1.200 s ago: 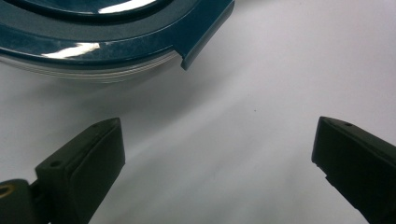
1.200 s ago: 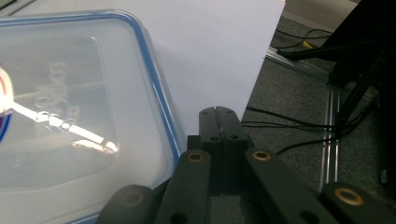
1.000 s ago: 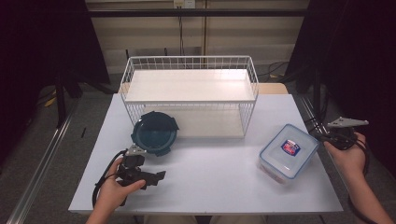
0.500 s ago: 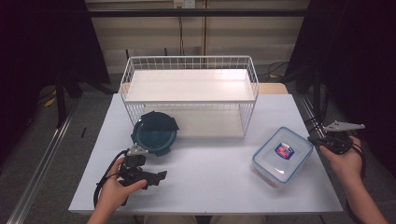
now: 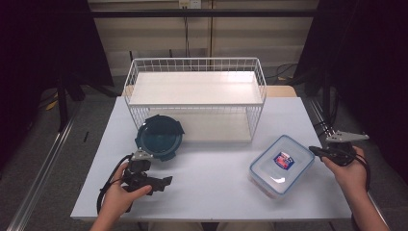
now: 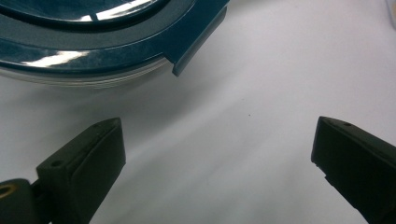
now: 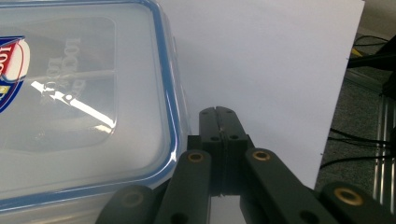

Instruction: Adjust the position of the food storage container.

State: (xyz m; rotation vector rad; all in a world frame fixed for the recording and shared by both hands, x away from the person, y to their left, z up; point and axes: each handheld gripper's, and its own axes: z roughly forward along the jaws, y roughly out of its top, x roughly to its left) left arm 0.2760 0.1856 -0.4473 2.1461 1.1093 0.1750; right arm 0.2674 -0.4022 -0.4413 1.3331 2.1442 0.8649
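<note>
A clear rectangular box with a blue-rimmed lid (image 5: 281, 165) lies at the table's right. My right gripper (image 5: 313, 150) is at its right side, jaws shut with nothing between them. In the right gripper view the closed tips (image 7: 218, 113) sit right beside the box's lid edge (image 7: 170, 116); whether they touch it I cannot tell. A round dark teal container (image 5: 159, 137) stands in front of the wire rack. My left gripper (image 5: 153, 179) rests low on the table just in front of it, open. In the left gripper view the teal container (image 6: 93, 42) lies beyond the wide-apart jaws (image 6: 218, 128).
A white wire rack (image 5: 196, 72) with a white shelf takes up the back middle of the white table (image 5: 211, 192). The table's right edge is close behind my right hand. Cables and dark floor lie beyond the edges.
My right gripper has moved left, and the clear box has slid left and toward the front with it, turning a little. The left hand and gripper have stayed put.
</note>
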